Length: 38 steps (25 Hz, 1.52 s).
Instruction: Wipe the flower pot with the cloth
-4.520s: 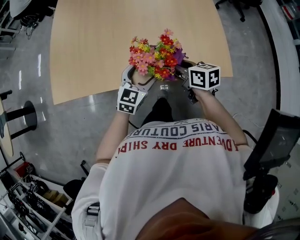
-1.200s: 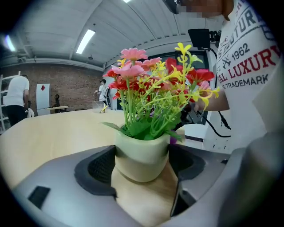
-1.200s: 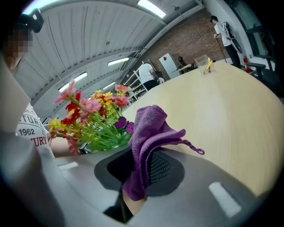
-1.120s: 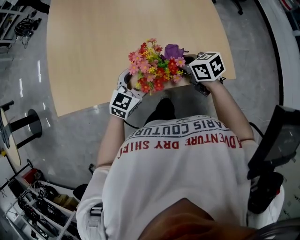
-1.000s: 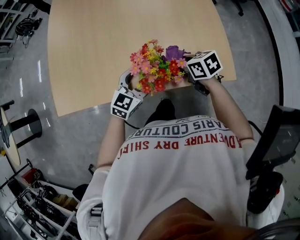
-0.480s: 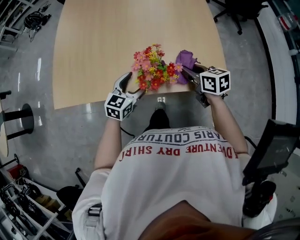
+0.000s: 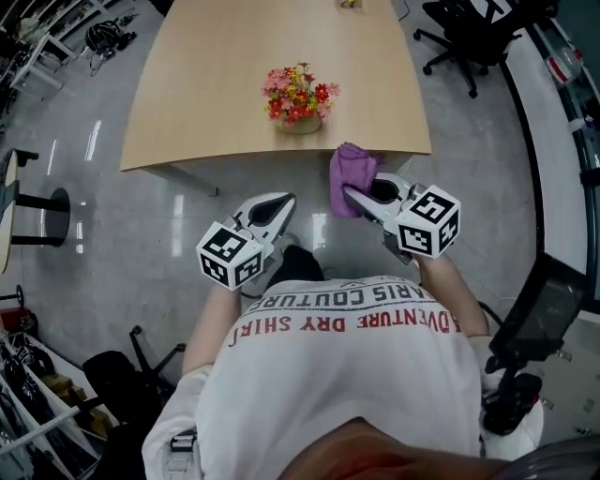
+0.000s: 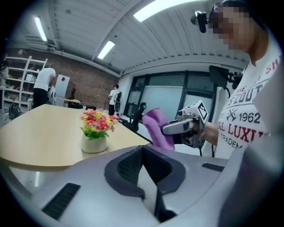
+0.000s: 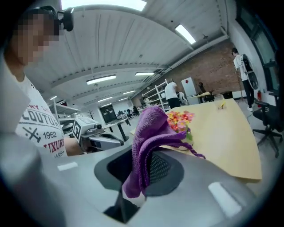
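Observation:
The white flower pot (image 7: 300,122) with red, pink and yellow flowers (image 7: 298,92) stands alone near the front edge of the wooden table (image 7: 206,84). Both grippers hang off the table, close to the person's chest. My right gripper (image 7: 354,194) is shut on the purple cloth (image 7: 353,174), which drapes over its jaws (image 9: 148,137). My left gripper (image 7: 278,202) is shut; its jaws have just been closing with nothing between them. The left gripper view shows the pot (image 8: 94,143) and the cloth (image 8: 158,128) to its right.
A black office chair (image 7: 466,26) stands past the table's right corner. A dark screen on a stand (image 7: 542,305) is at my right. Shelving and clutter (image 7: 37,394) line the left. People stand in the background (image 8: 43,84).
Both grippers pulled back from the flower pot to in front of the person, off the table. The pot stays on the table. The cloth went with the right gripper, and the left jaws closed.

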{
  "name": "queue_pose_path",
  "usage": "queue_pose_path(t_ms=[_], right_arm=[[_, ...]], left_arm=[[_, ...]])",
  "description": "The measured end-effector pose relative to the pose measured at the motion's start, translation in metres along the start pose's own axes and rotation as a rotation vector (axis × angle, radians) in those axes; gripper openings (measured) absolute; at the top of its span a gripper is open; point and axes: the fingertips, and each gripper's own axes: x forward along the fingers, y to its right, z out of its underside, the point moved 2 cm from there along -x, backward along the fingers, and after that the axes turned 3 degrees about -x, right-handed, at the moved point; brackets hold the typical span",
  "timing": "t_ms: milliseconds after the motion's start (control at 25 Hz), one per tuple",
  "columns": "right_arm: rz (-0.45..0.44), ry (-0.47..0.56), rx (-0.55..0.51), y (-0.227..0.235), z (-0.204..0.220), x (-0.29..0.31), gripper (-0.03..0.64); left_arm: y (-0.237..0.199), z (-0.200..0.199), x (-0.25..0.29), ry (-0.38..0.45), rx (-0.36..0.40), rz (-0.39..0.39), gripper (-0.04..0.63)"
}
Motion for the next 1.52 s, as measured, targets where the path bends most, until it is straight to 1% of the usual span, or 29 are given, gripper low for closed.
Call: queue_pose_path(t_ms=[80,160,200,280,360,440,520,640,720,840,920,1040,1160,1200,1240,1320,1520], right_arm=[[-0.024,-0.018,-0.029,-0.071,0.019,-0.001,0.043],[-0.031,-0.023,-0.040,-0.135,0.033,0.000,0.043],[-0.027,-0.020,-0.041,-0.160,0.038,-0.002,0.043],[-0.021,-0.018,-0.039,-0.197,0.047,-0.010,0.043],[-0.018,-0.020,-0.031,-0.226,0.060,-0.019,0.043],[-0.015,-0.027,-0.019,-0.257,0.076,-0.028,0.043],[-0.012,-0.032,-0.024,-0.301,0.094,-0.031,0.043],[0.003,-0.012,-0.067,-0.410,0.128,-0.015,0.043],[0.014,0.019,-0.082,-0.483,0.143,-0.009,0.043],[0.029,0.044,-0.089,-0.570,0.148,-0.021,0.043],[0.039,0.062,-0.098,-0.612,0.144,-0.032,0.044],[0.062,0.079,-0.124,-0.648,0.135,-0.047,0.044],[0.090,0.066,-0.148,-0.670,0.141,-0.062,0.044],[0.097,0.062,-0.150,-0.675,0.144,-0.067,0.044],[0.102,0.060,-0.151,-0.679,0.147,-0.071,0.044],[0.108,0.065,-0.154,-0.687,0.152,-0.077,0.044],[0.111,0.098,-0.131,-0.694,0.165,-0.104,0.044]], left_arm=[[0.038,0.014,-0.052,-0.001,0.028,0.006,0.002],[0.062,0.020,-0.107,0.035,0.015,0.006,0.002],[0.074,0.021,-0.128,0.056,0.004,0.017,0.002],[0.096,0.021,-0.155,0.080,0.006,0.042,0.002],[0.115,0.031,-0.171,0.067,0.029,0.048,0.002],[0.133,0.050,-0.188,0.041,0.033,0.042,0.002],[0.155,0.077,-0.222,0.023,0.040,0.040,0.002],[0.186,0.134,-0.321,0.025,0.094,0.044,0.002],[0.208,0.157,-0.390,0.045,0.098,0.046,0.002],[0.252,0.162,-0.469,0.084,0.090,0.067,0.002],[0.278,0.156,-0.507,0.107,0.120,0.070,0.002],[0.305,0.147,-0.534,0.110,0.184,0.061,0.002],[0.332,0.154,-0.547,0.093,0.277,0.044,0.002],[0.341,0.157,-0.550,0.093,0.293,0.046,0.002],[0.348,0.160,-0.554,0.095,0.295,0.053,0.002],[0.359,0.166,-0.559,0.098,0.272,0.072,0.002],[0.382,0.177,-0.553,0.099,0.246,0.071,0.002]])
